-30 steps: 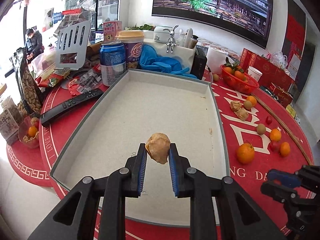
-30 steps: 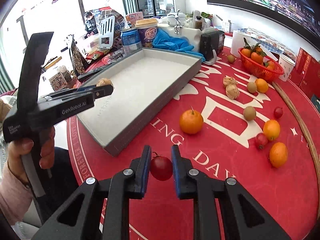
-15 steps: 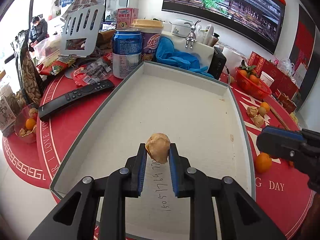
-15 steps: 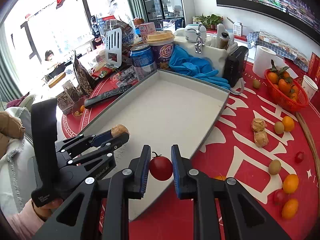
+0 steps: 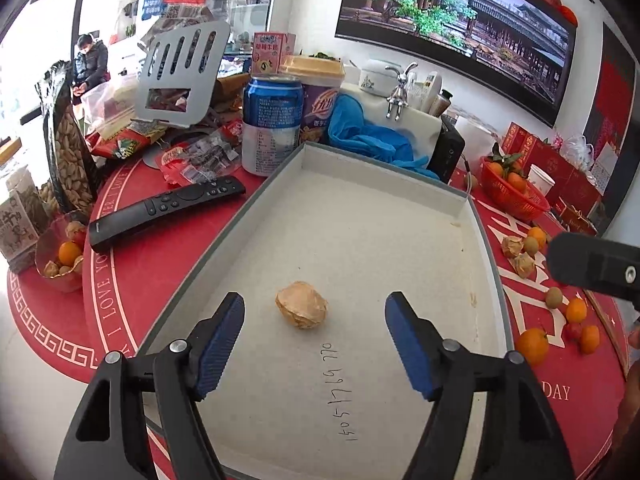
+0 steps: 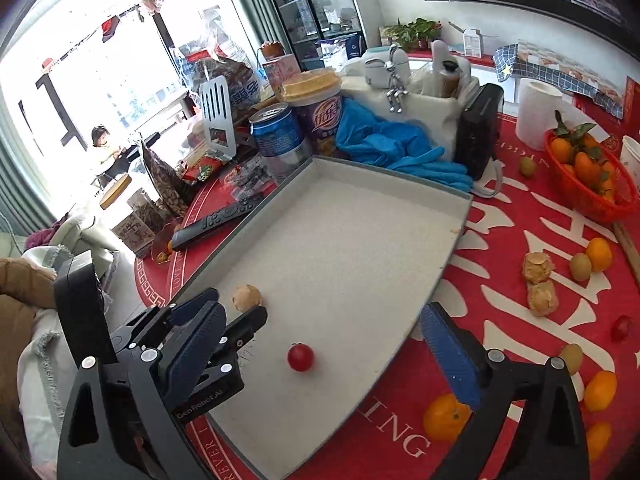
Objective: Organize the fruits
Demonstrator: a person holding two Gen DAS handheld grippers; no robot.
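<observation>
A grey tray [image 5: 280, 168] [image 6: 460, 236] lies on the red round table. A tan husked fruit [image 5: 301, 310] [image 6: 247, 297] rests on the tray floor, between the opening jaws of my left gripper [image 5: 314, 340] but apart from both pads. A red cherry tomato [image 6: 300, 357] lies on the tray floor between the opening jaws of my right gripper [image 6: 324, 350], free of them. The left gripper's body [image 6: 192, 344] shows at the tray's near left corner in the right wrist view. Loose oranges [image 6: 446, 416], husked fruits [image 6: 538, 268] and small green fruits [image 6: 580, 266] lie on the tablecloth to the right.
A black remote [image 5: 166, 208], a blue can [image 5: 272, 120], a purple cup [image 5: 320, 108] and a blue cloth [image 5: 372, 136] crowd the tray's far and left sides. A red basket of oranges [image 6: 588, 184] stands at the back right. Snack bags [image 5: 68, 152] stand at the far left.
Both grippers have opened. The husked fruit has dropped from the left gripper onto the tray floor, and the tomato from the right one. The right gripper has moved left over the tray.
</observation>
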